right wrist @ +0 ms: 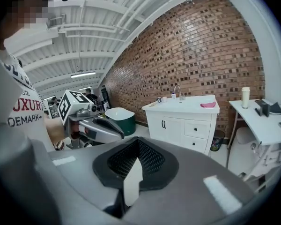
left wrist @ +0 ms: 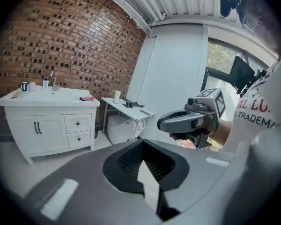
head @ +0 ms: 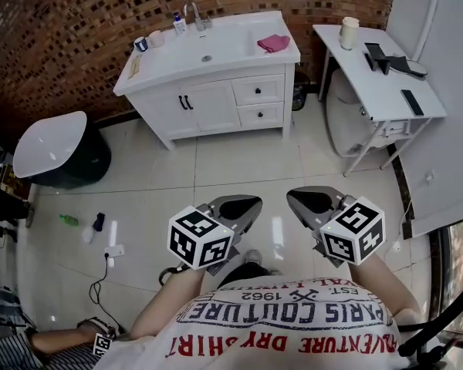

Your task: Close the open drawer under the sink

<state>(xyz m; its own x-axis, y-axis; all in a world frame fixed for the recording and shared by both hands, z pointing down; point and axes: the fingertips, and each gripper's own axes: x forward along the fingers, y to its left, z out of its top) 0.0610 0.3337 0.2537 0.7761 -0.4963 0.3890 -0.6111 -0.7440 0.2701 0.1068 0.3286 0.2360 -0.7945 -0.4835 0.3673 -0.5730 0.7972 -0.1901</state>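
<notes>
Left gripper [head: 243, 205] and right gripper [head: 305, 200] are held side by side just in front of the person's printed white shirt [head: 293, 322], both with jaws together and nothing between them. The white sink vanity cabinet [head: 208, 102] stands against the brick wall, well apart from both grippers. Its two small white drawers [head: 258, 91] sit on its right side; I can't tell whether either is open.

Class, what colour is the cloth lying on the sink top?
The cloth is pink, seen best in the head view.
</notes>
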